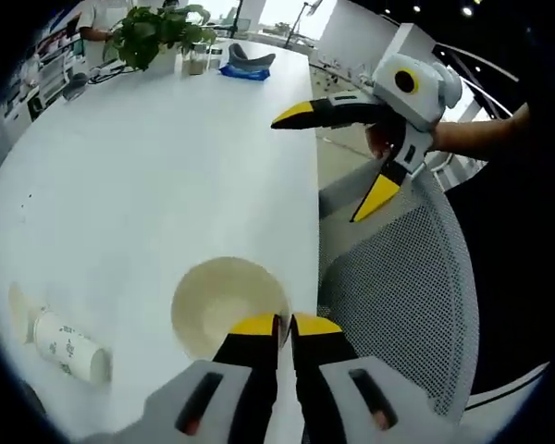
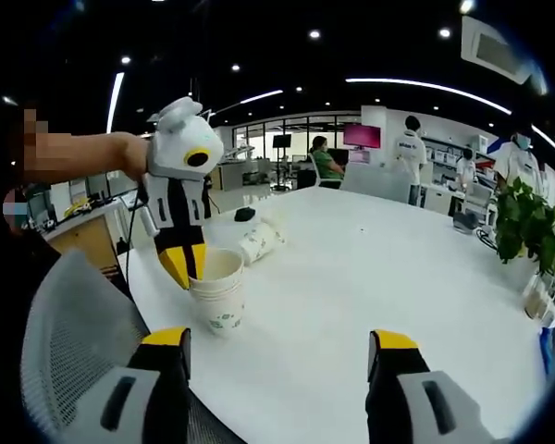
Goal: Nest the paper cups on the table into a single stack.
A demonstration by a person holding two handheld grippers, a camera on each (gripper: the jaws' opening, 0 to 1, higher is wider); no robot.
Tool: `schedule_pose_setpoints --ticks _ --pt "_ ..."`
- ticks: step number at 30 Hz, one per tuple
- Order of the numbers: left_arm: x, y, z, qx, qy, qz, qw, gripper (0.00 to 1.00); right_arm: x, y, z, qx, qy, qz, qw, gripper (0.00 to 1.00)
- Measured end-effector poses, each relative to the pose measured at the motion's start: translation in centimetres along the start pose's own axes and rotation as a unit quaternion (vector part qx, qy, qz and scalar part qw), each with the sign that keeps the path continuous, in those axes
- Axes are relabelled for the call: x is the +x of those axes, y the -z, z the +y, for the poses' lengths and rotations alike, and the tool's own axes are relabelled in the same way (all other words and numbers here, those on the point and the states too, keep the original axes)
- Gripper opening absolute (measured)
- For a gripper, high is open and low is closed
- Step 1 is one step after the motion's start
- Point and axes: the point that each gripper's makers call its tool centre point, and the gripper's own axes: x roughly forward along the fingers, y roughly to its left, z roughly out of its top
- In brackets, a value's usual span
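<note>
A stack of nested white paper cups [image 1: 224, 310] stands upright near the white table's edge; it also shows as the stack [image 2: 218, 298] in the right gripper view. My left gripper [image 1: 285, 326] is shut on the top cup's rim, and comes down onto it from above as the left gripper [image 2: 186, 265]. Another printed paper cup [image 1: 67, 346] lies on its side beyond the stack, the lying cup [image 2: 260, 240]. My right gripper [image 2: 279, 340] is open and holds nothing. It hovers off the table edge over a chair, the right gripper [image 1: 338, 157].
A grey mesh chair [image 1: 398, 277] stands against the curved table edge [image 1: 313, 185]. A potted plant [image 1: 155, 32] and a blue object [image 1: 244, 70] sit at the table's far end, the plant [image 2: 525, 222]. People stand in the office behind.
</note>
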Motion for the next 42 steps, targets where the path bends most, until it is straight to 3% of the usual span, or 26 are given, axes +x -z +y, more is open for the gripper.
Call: schedule_pose_setpoints --ticks 9,20,28,35,39,42 --pt "0.3 0.1 -0.5 -0.013 0.011 -0.002 0.9999 0.04 0.0 0.0 0.1 0.001 -0.002 0.000 1.0000 0.79" --pt "0.3 0.1 -0.2 0.003 0.007 -0.007 1.0000 0.04 0.1 0.2 0.3 -0.002 -0.006 0.004 1.0000 0.79" --pt "-1.2 -0.9 -0.3 -0.009 0.001 -0.045 0.9989 0.10 0.1 0.3 0.2 -0.003 -0.006 0.005 1.0000 0.79" --pt "-3.1 -0.3 1.5 -0.023 -0.030 -0.069 0.9969 0.18 0.1 0.1 0.2 -0.003 -0.003 0.002 1.0000 0.80" --pt "-4.0 0.4 3.0 -0.038 -0.063 -0.079 0.9942 0.21 0.1 0.1 0.2 -0.004 -0.003 0.001 1.0000 0.81" --pt "-5.3 1.2 4.9 -0.067 -0.099 -0.095 0.9883 0.26 0.1 0.0 0.2 -0.004 -0.003 0.001 1.0000 0.82"
